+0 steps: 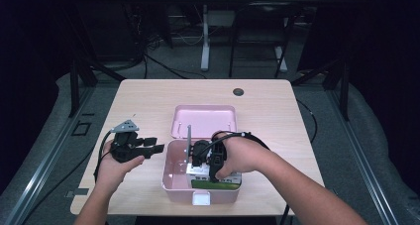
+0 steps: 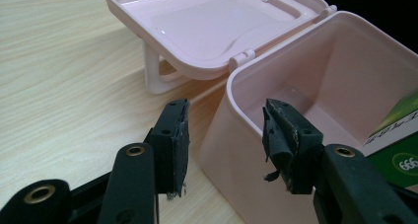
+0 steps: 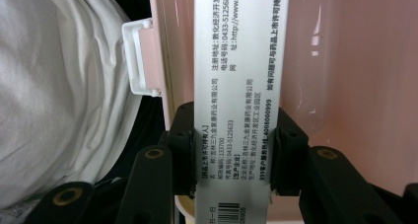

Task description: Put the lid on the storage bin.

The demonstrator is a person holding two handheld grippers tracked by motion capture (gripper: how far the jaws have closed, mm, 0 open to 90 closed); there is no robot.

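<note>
Pink box point(image 1: 171, 178) holds a carton point(image 3: 236, 86) clamped by right gripper point(image 3: 235, 152); left gripper point(image 2: 224, 145) gapes empty.

The pale wood-grain desk point(image 2: 59, 76) is seen with a smooth, matt laminate surface, its fine streaks running lengthwise. The pink plastic storage box point(image 2: 315, 86) is moulded smooth and glossy, and soft reflections are carried on its inner walls and on its hinged pink plastic lid point(image 2: 207, 21). A white plastic latch point(image 3: 140, 56) is fitted to its rim. The white-and-green cardboard carton point(image 3: 236, 86) is printed on a lightly sheened paper face. The left tool point(image 2: 224, 145) is made of matt black plastic with brass-coloured metal inserts, and its pads are faced with worn, frayed black rubber. White cloth point(image 3: 64, 95), softly creased, is seen beside the box.
</note>
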